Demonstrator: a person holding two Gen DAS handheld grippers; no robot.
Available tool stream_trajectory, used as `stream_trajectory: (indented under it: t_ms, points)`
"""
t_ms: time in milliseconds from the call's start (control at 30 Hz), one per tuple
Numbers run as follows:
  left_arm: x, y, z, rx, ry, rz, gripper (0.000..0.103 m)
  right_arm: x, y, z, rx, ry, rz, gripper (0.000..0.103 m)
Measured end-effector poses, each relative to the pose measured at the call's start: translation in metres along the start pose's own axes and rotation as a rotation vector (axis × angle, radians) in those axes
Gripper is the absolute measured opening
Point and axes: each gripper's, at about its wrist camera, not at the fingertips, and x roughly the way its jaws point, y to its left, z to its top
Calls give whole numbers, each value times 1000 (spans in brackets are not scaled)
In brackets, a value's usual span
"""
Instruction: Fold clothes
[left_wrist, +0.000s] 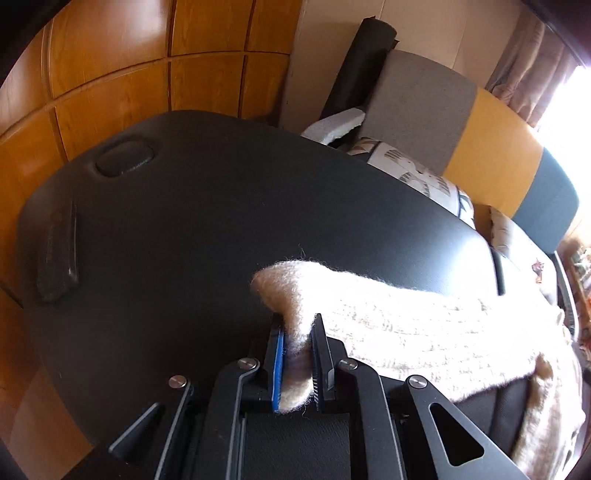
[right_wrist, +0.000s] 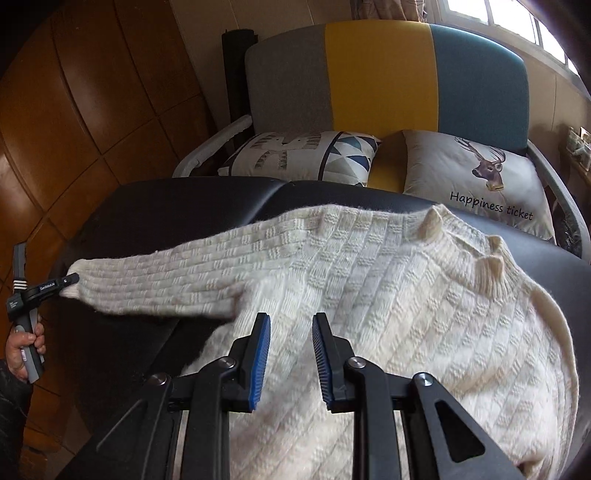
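Left wrist view: the left gripper (left_wrist: 297, 334) is clamped on the cuff of the cream knitted sweater (left_wrist: 406, 332), wool bunched between its blue pads (left_wrist: 277, 363). From the fingertips the sleeve runs off to the right across the black padded table (left_wrist: 166, 240). Ahead and to the left of the gripper, a dark oval recess (left_wrist: 124, 158) and a dark strip (left_wrist: 57, 254) sit on the table. Beyond the table's far edge, to the right, stand a patterned cushion (left_wrist: 417, 173) and a grey, yellow and teal chair back (left_wrist: 480, 147).

Right wrist view: the right gripper (right_wrist: 291, 325) hovers with its fingers parted and nothing between them, directly above the sweater (right_wrist: 388, 295) near the armpit. The sweater lies flat on the table (right_wrist: 166, 206), collar ahead and to the right. Its sleeve stretches far left, where the left gripper (right_wrist: 68, 278) pinches the cuff, held by a hand (right_wrist: 22, 343). Past the table rest a geometric cushion (right_wrist: 303, 155) and a deer cushion (right_wrist: 476, 173).
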Motion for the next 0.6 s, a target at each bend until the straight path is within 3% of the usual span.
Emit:
stream_trajectory:
  t_ms: [267,433,600]
  points:
    - [-5,-6,3,-17,-57,64,13,103,-20,30,10,178,-64,24]
    - [-5,2,7,-31,-108,120,13,123,-2,46,-102,126,-69,24]
    - [18,11,6,-43,-27,181,13,131,14,51,-200,64,-72,24]
